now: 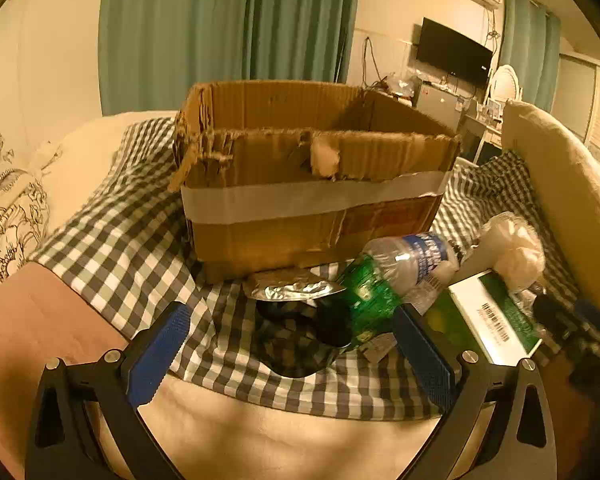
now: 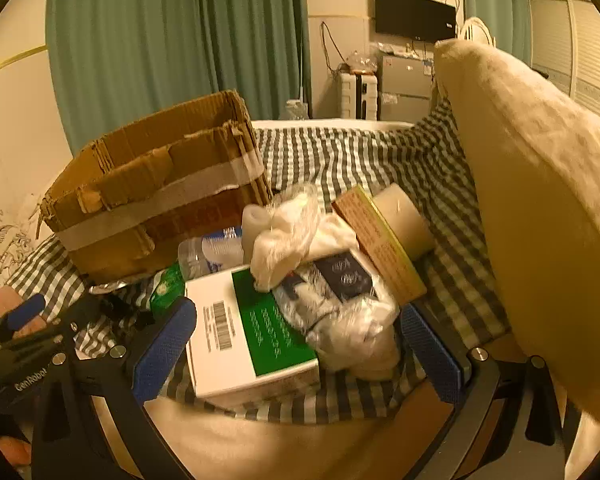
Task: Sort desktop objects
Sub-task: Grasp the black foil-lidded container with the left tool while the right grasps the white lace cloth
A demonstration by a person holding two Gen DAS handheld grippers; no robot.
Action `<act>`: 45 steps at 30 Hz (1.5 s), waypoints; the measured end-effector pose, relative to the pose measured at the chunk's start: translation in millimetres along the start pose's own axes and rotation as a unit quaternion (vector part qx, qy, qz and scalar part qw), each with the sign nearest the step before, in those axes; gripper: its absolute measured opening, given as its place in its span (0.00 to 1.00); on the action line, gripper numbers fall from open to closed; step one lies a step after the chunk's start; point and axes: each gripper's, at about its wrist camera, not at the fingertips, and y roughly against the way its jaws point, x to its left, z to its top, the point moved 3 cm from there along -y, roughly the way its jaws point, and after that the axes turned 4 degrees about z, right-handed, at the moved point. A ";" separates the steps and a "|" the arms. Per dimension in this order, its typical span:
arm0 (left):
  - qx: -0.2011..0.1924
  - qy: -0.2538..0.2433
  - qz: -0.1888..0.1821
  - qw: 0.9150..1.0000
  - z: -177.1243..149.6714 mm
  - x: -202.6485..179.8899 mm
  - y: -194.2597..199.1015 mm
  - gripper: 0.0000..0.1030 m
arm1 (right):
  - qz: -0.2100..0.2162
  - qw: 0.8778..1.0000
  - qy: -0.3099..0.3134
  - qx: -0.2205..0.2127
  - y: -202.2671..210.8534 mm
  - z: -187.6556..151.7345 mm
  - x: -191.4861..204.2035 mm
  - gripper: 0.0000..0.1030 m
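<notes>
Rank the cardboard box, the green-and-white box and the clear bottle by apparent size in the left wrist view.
1. Cardboard box, by far the largest.
2. Green-and-white box and clear bottle look alike in extent; each is partly hidden and they sit at different distances, so no ranking between them.

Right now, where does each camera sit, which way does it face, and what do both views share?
Left wrist: sits on the left tool, open, facing the cardboard box over a lying plastic bottle; only its blue fingers show.
Right wrist: sits on the right tool, open, facing the white-and-green box and plastic bags; the left tool shows at its left edge.
Shared: cardboard box, bottle, white-and-green box, checkered cloth.
</notes>
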 end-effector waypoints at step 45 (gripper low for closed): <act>0.050 0.054 0.003 0.997 7.9 47.3 -68.5 0.89 | 0.060 0.996 0.024 0.059 -55.6 13.1 4.3 0.20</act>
